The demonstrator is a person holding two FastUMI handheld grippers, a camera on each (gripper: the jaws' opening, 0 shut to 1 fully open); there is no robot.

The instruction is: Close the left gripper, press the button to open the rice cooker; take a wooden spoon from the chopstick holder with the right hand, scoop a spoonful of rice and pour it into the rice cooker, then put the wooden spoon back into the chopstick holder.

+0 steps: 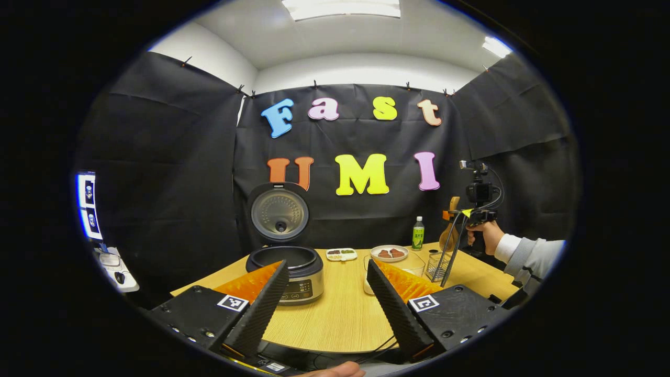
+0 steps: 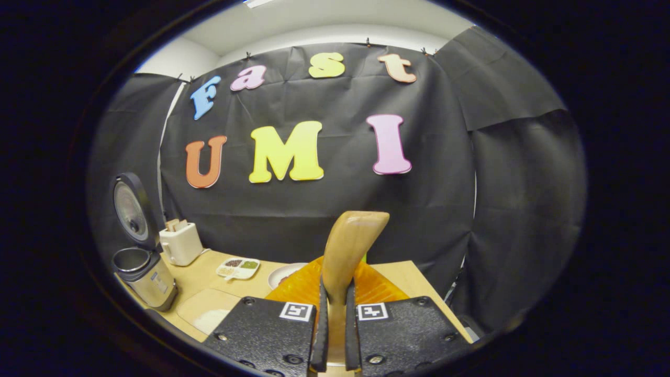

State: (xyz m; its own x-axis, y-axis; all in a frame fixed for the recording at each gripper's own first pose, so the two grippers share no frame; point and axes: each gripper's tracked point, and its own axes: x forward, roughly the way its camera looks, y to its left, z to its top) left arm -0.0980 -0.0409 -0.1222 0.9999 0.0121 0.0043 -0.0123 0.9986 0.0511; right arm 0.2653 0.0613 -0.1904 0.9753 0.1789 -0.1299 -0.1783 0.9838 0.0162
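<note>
The left claw [image 1: 327, 293] is held low and level, its two fingers spread wide apart with nothing between them. The right claw [image 2: 335, 324] has its fingers drawn close together, both pressing on the handle of the wooden spoon [image 2: 348, 246], which stands upright from between them. In the left gripper view, the right claw [image 1: 473, 212] is raised off to the right, gripped by a hand [image 1: 484, 235] in a light sleeve [image 1: 528, 256].
</note>
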